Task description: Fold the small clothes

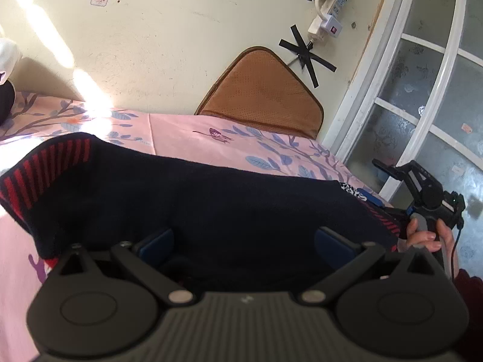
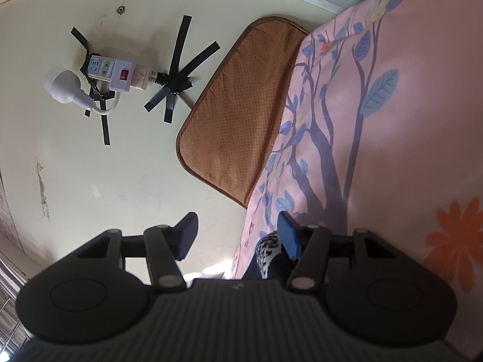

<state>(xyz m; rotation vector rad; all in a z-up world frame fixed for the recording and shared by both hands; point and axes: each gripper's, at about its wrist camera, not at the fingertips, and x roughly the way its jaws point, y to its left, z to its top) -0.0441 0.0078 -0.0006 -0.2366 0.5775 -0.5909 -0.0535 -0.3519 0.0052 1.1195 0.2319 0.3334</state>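
Dark garment (image 1: 211, 205) across pink sheet (image 1: 187, 138), seemingly between spread jaws of left hand-held gripper (image 1: 244, 241).

The wall (image 1: 169, 45) is pale cream and scuffed, with a bright patch of sunlight (image 1: 90, 90) at about nine o'clock. Up at one o'clock a white power strip (image 1: 327, 15) is fixed to it with crossed strips of black tape (image 1: 308, 55), a red switch showing. A brown perforated cushion (image 1: 265, 93) leans against the wall at twelve o'clock, just behind the pink bedsheet (image 1: 211, 141) printed with blue leaves and branches. Off at three o'clock stands a white-framed door (image 1: 422, 90) with patterned frosted glass panes, its frame meeting the wall along a chipped, brownish edge.
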